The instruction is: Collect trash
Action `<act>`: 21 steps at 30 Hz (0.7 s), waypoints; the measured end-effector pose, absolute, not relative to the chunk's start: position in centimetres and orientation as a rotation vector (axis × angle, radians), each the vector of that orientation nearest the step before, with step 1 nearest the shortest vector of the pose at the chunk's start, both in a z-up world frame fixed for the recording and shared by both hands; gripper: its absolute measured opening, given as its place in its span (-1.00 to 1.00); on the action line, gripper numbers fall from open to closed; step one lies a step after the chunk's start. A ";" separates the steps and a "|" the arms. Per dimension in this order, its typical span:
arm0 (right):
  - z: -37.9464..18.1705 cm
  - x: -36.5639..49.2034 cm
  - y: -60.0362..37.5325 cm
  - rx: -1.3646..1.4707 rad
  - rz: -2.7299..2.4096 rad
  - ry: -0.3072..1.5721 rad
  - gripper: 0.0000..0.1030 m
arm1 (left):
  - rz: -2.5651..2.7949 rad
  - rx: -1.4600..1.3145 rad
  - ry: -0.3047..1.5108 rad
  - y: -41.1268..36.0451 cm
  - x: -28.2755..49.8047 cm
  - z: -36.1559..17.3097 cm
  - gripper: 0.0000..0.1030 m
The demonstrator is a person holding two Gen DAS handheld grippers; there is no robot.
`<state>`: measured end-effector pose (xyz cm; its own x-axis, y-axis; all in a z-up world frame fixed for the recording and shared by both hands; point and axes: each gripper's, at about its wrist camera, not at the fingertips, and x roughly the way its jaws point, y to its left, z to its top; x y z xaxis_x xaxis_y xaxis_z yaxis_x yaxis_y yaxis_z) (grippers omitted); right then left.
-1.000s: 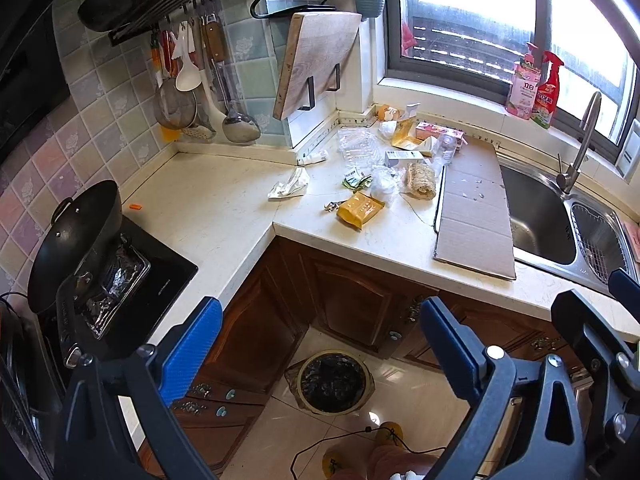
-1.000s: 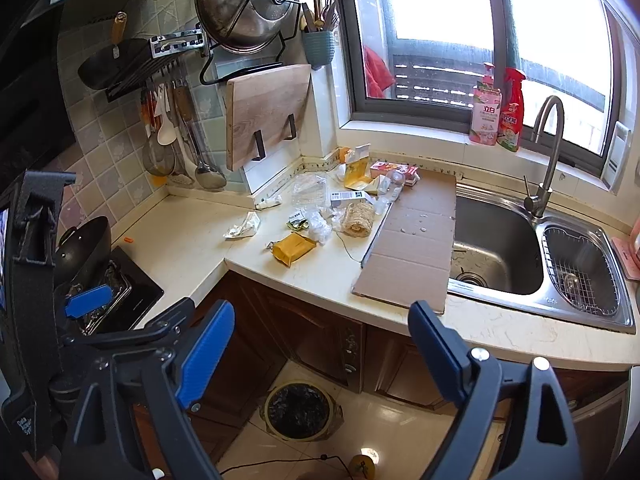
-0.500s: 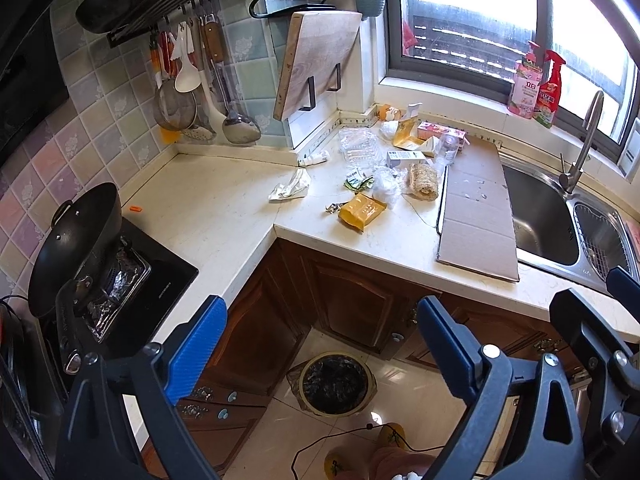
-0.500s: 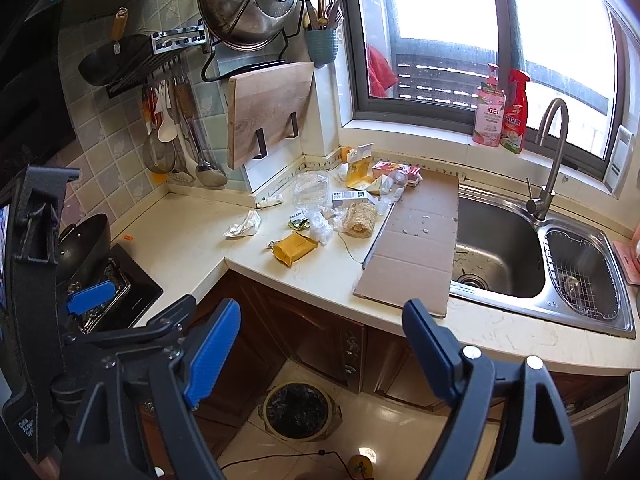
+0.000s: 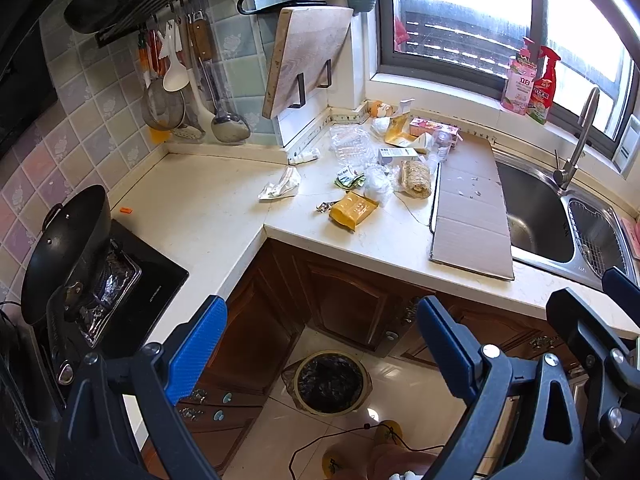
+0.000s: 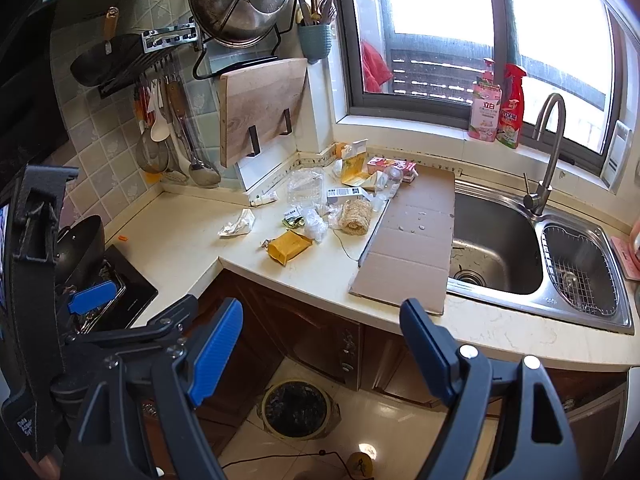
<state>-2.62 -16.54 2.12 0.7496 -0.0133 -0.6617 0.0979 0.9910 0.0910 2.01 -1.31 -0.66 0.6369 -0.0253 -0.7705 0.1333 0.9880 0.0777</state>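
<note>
Trash lies scattered on the white corner counter: a yellow packet (image 5: 353, 211) (image 6: 289, 247), a crumpled white wrapper (image 5: 280, 188) (image 6: 237, 225), clear plastic packaging (image 5: 349, 142) (image 6: 305, 189), a loofah-like bundle (image 5: 416, 178) (image 6: 353, 218), small cartons and a flat cardboard sheet (image 5: 470, 216) (image 6: 408, 246). A round bin with a black liner (image 5: 329, 382) (image 6: 297, 404) stands on the floor below. My left gripper (image 5: 320, 344) and my right gripper (image 6: 320, 346) both hover open and empty above the floor, well short of the counter.
A black wok (image 5: 66, 248) sits on the stove at the left. A steel sink (image 6: 520, 248) with a tall tap (image 6: 546, 160) lies to the right. Utensils and a wooden cutting board (image 6: 258, 110) hang on the tiled wall. A cable trails across the floor tiles.
Both grippers have drifted slightly, so the counter and bin shift a little in view. Both stay open and empty; nothing on the counter has moved.
</note>
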 end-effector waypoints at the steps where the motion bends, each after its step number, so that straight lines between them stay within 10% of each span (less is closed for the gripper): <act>1: 2.1 -2.6 -16.6 0.123 -0.060 0.721 0.58 | -0.094 0.132 0.878 -1.3 2.1 -0.7 0.84; 21: 1.6 -2.2 -15.5 0.156 -0.063 0.734 0.55 | -0.119 0.137 0.886 -0.6 2.5 -0.9 0.84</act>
